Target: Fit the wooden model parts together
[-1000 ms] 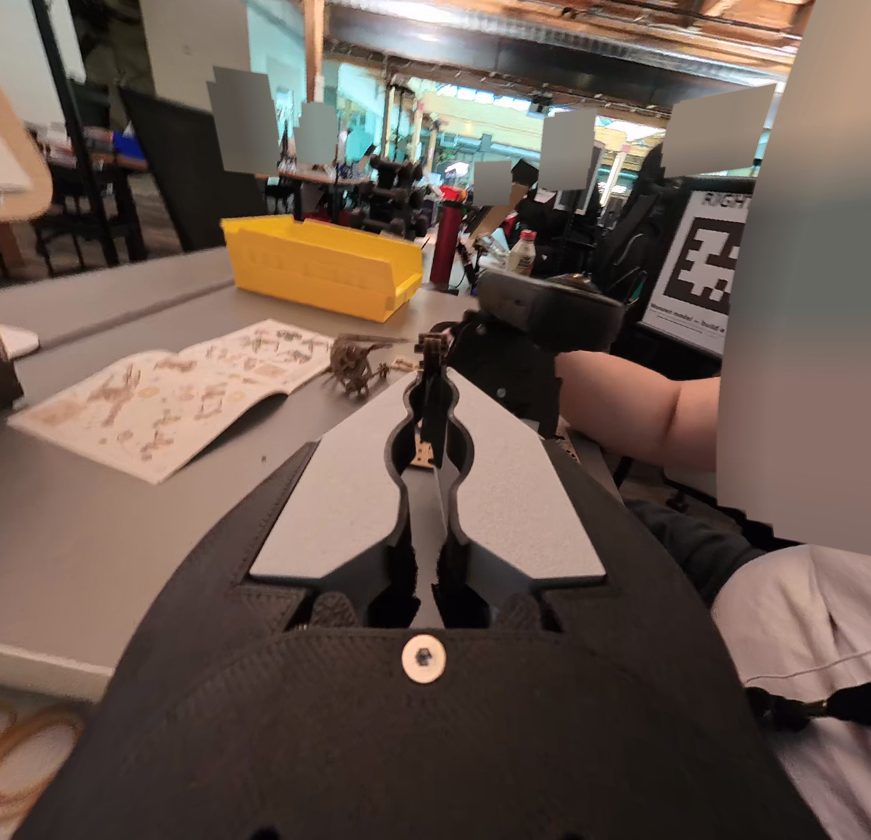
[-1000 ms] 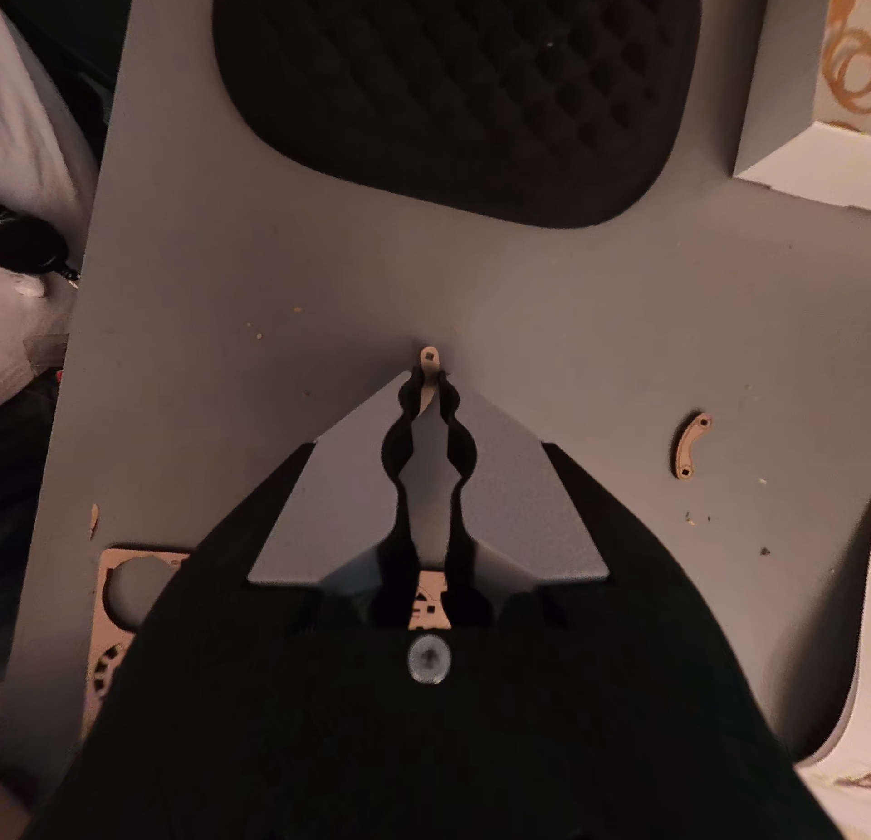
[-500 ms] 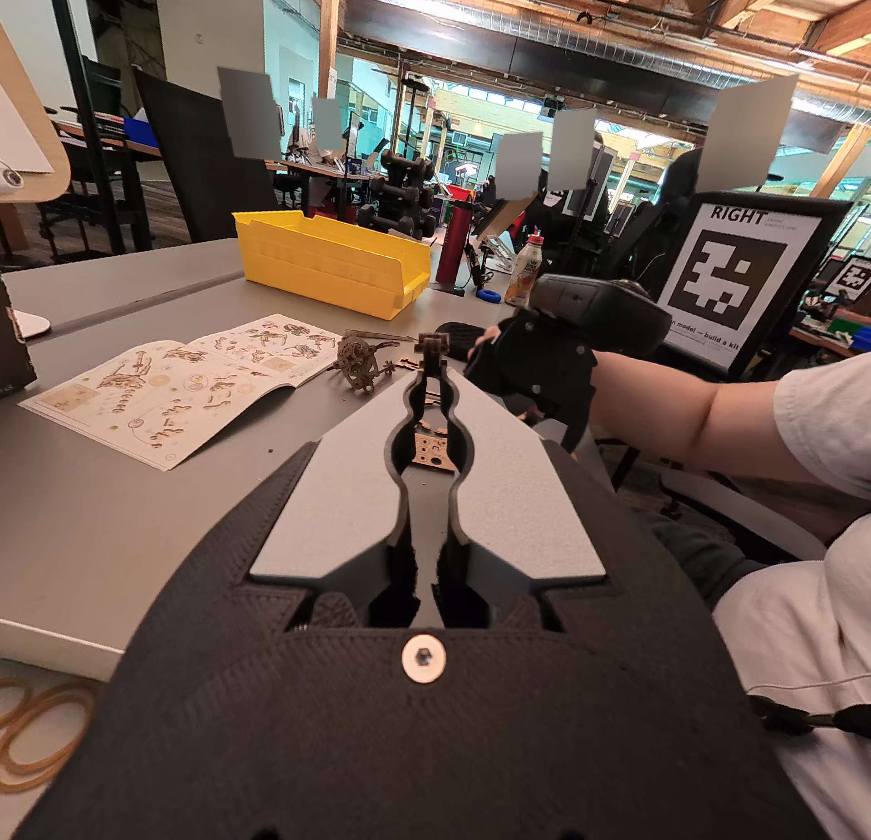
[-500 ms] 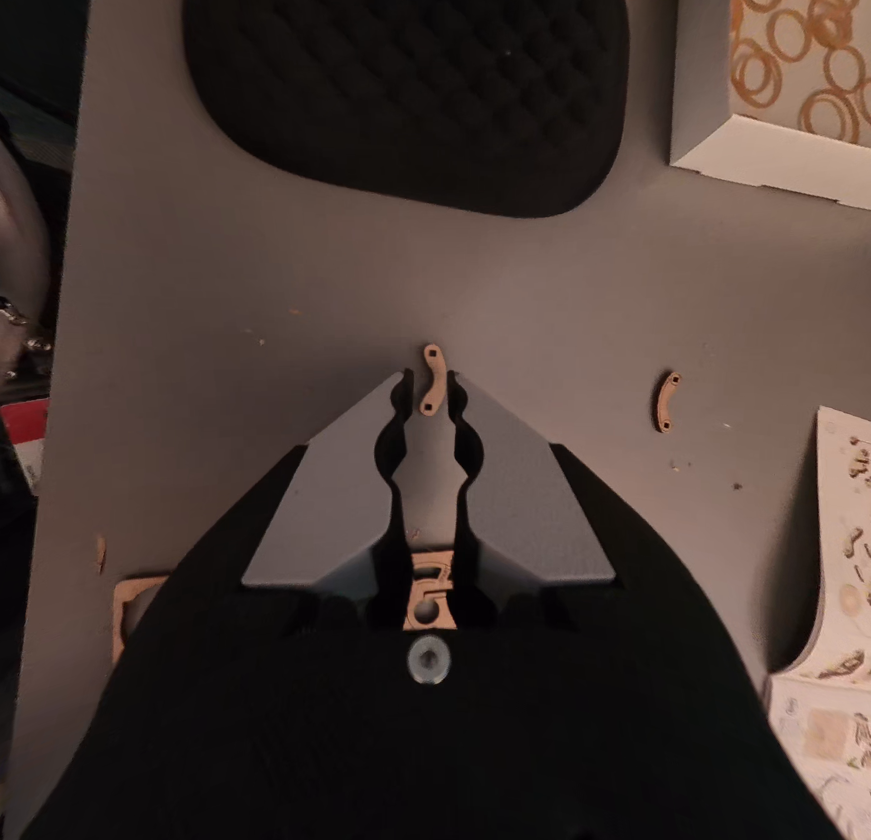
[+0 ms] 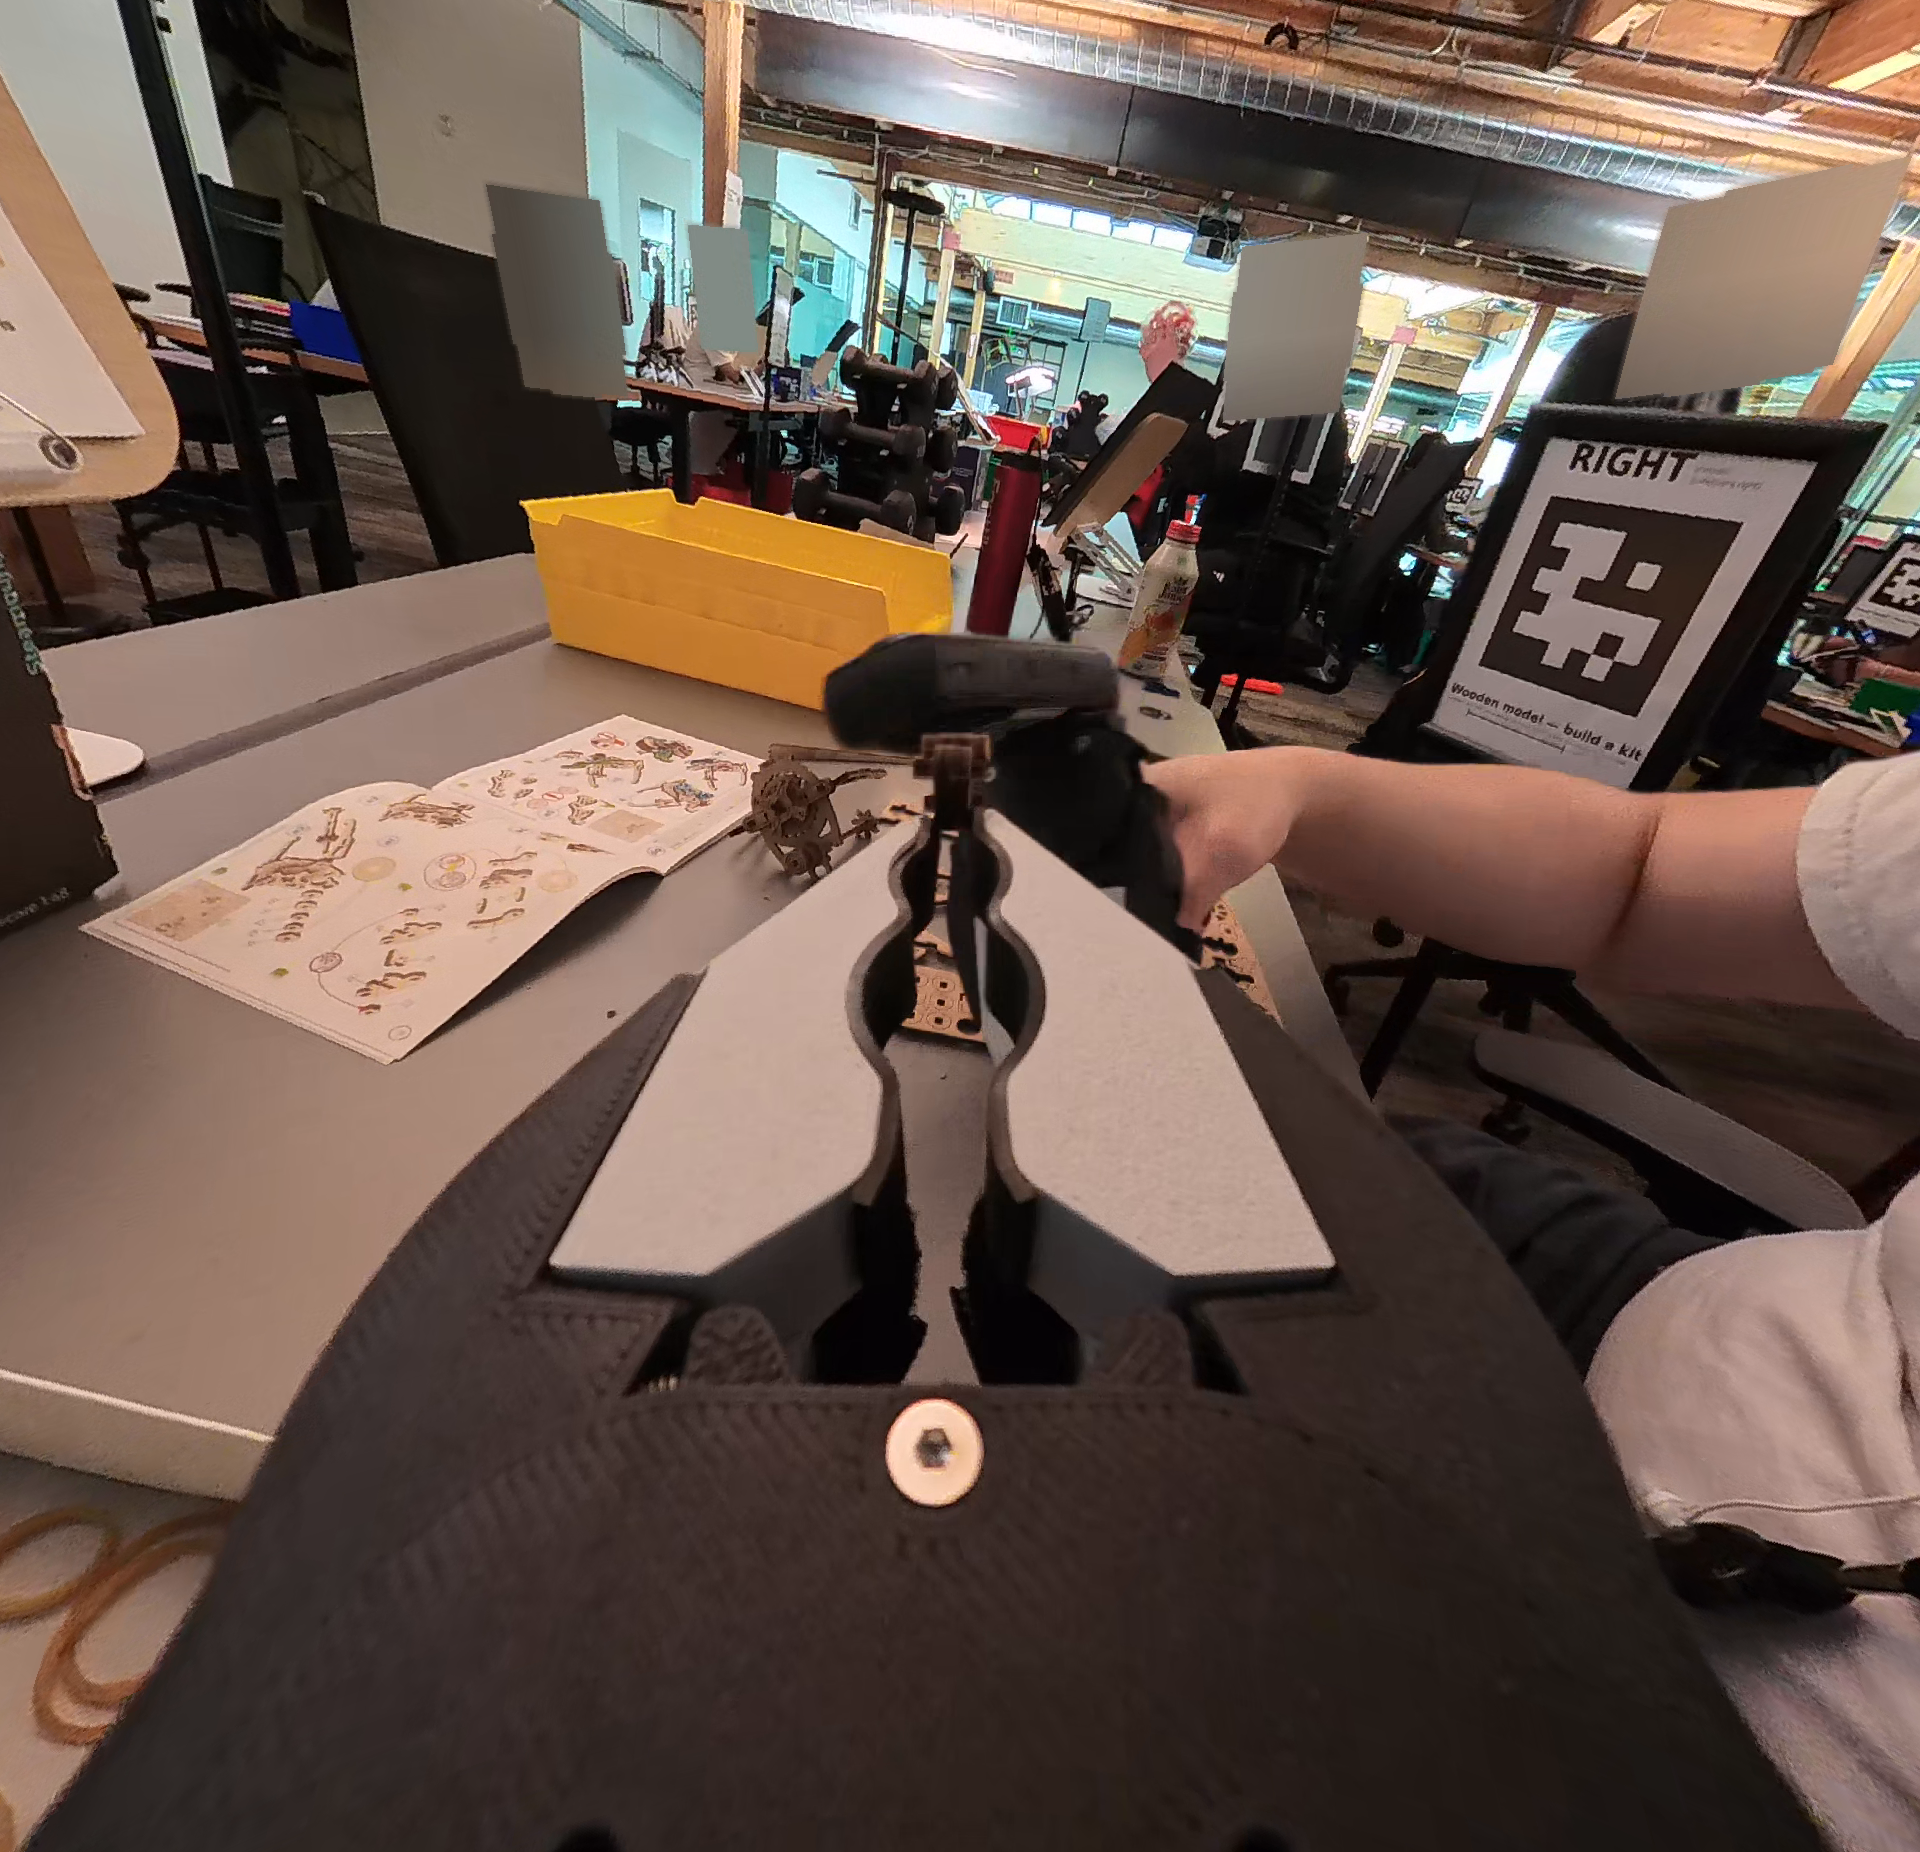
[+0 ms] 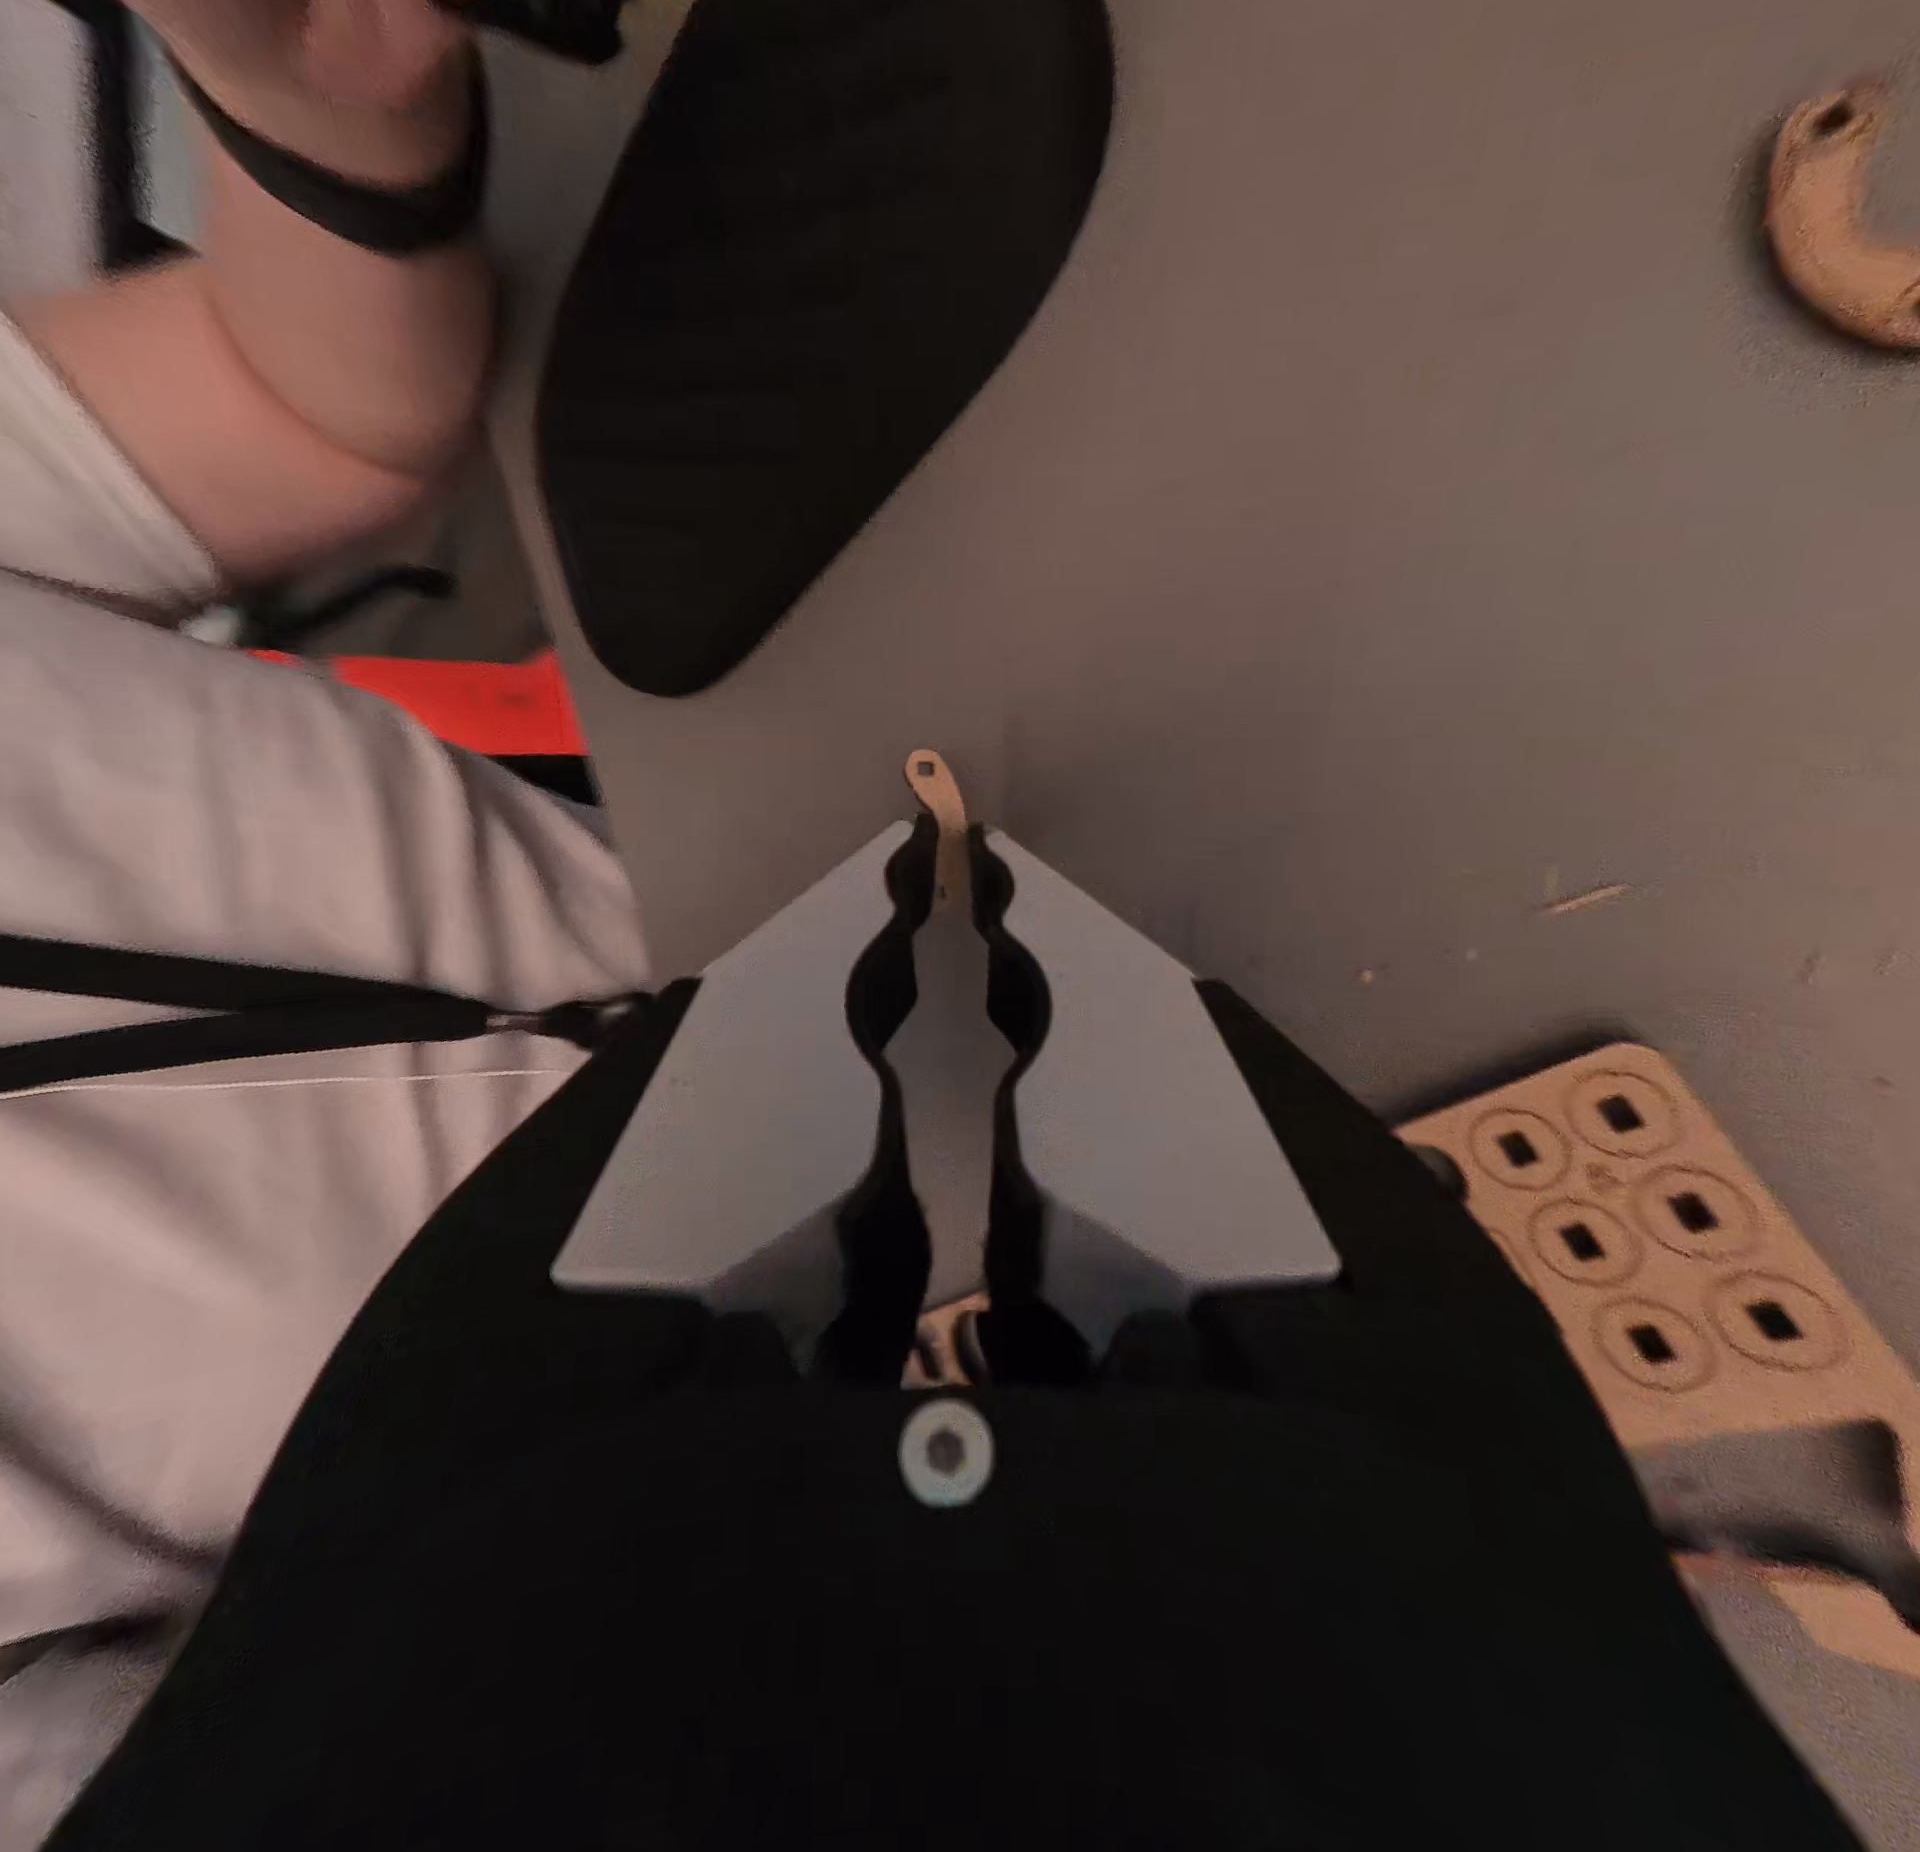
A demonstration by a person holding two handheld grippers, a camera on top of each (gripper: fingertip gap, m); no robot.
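In the left wrist view my left gripper is shut on a small dark wooden sub-assembly that sticks up past the fingertips, above the grey table. A partly built wooden gear model lies on the table just left of the tips. My right gripper shows beyond, held in a hand and pointing down. In the right wrist view my right gripper is shut on a thin curved wooden link; its top end pokes out past the tips.
An open instruction booklet lies to the left and a yellow bin stands behind it. A wooden parts sheet with punched rings lies at the lower right. Another curved wooden piece lies at the top right. A black oval shape is at the top. There is about 15 cm between the tips of the two grippers.
My right gripper was slightly open around the link lying on the table; it has shut on it and swung round toward the person. My left gripper stays shut on its part.
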